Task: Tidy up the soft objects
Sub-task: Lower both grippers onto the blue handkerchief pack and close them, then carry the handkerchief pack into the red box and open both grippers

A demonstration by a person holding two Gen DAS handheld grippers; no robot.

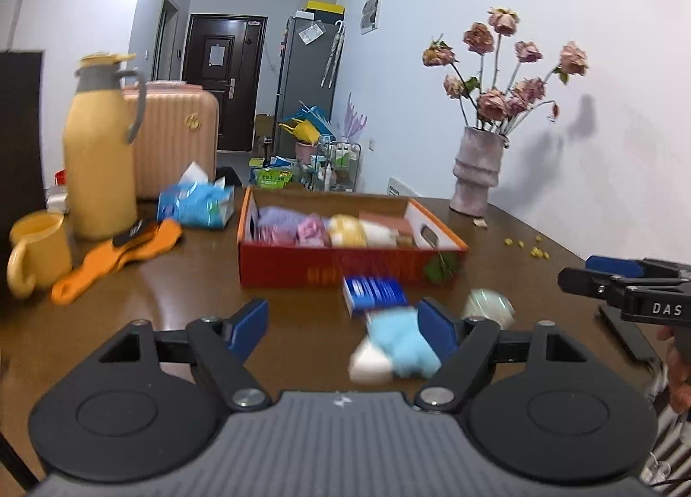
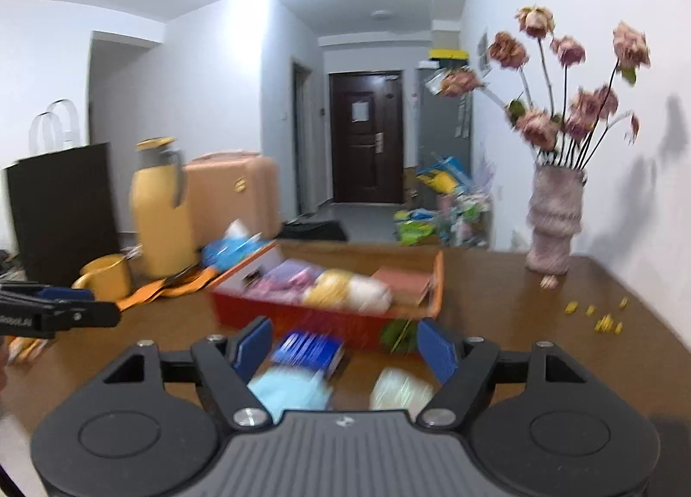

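Four soft rolls (image 1: 332, 229) in box (image 1: 276, 268)

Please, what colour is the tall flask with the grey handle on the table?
The flask is yellow; the left wrist view shows it best.

Both wrist cameras look low across the table (image 1: 172, 281), sharing the red box (image 1: 345, 268) and far door (image 2: 366, 138).
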